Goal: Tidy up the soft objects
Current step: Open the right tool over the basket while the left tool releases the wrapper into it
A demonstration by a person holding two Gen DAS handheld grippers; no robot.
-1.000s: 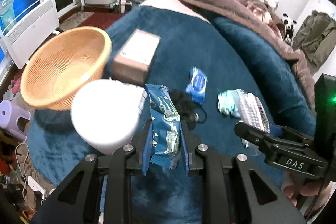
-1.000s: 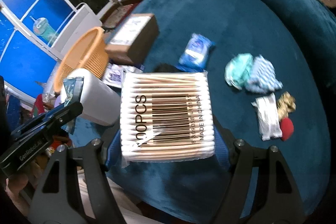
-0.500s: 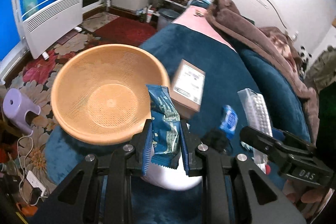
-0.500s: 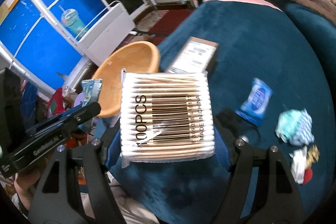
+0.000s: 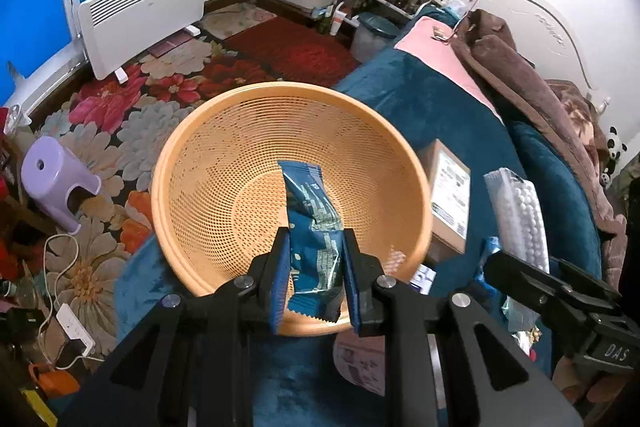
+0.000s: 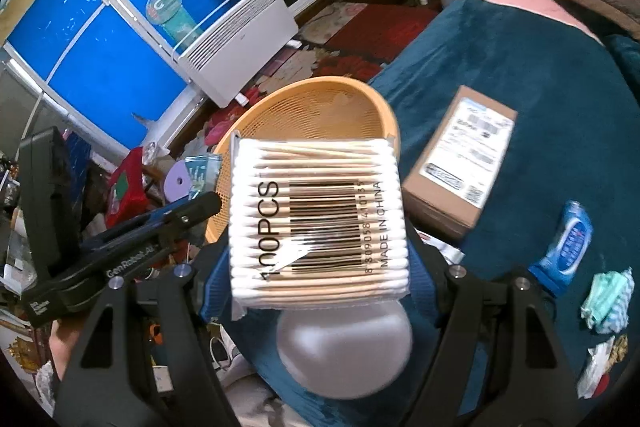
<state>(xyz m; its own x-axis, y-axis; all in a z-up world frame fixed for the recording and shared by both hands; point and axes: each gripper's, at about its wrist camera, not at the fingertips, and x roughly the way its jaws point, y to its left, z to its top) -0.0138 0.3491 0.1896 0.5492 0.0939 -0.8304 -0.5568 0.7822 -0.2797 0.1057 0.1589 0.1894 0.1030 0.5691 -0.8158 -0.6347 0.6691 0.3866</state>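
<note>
My left gripper (image 5: 315, 283) is shut on a blue foil snack packet (image 5: 313, 223) and holds it above the orange mesh basket (image 5: 224, 163). My right gripper (image 6: 318, 267) is shut on a clear pack of cotton swabs (image 6: 318, 223) with a barcode, held above a white round container (image 6: 344, 351). The pack also shows in the left wrist view (image 5: 518, 215), and the basket in the right wrist view (image 6: 320, 103). On the teal blanket (image 6: 520, 59) lie a blue tissue pack (image 6: 568, 243), a striped crumpled cloth (image 6: 610, 301) and small wrapped items (image 6: 604, 359).
A brown cardboard box (image 6: 460, 159) lies on the blanket beside the basket. A brown blanket (image 5: 532, 87) is heaped at the far side. On the flowered carpet stand a purple stool (image 5: 56, 183) and a white heater (image 5: 140, 15).
Both grippers have swung left towards the basket with their loads. The snack packet moved from above the blanket to over the basket's inside. The basket looms larger in both views.
</note>
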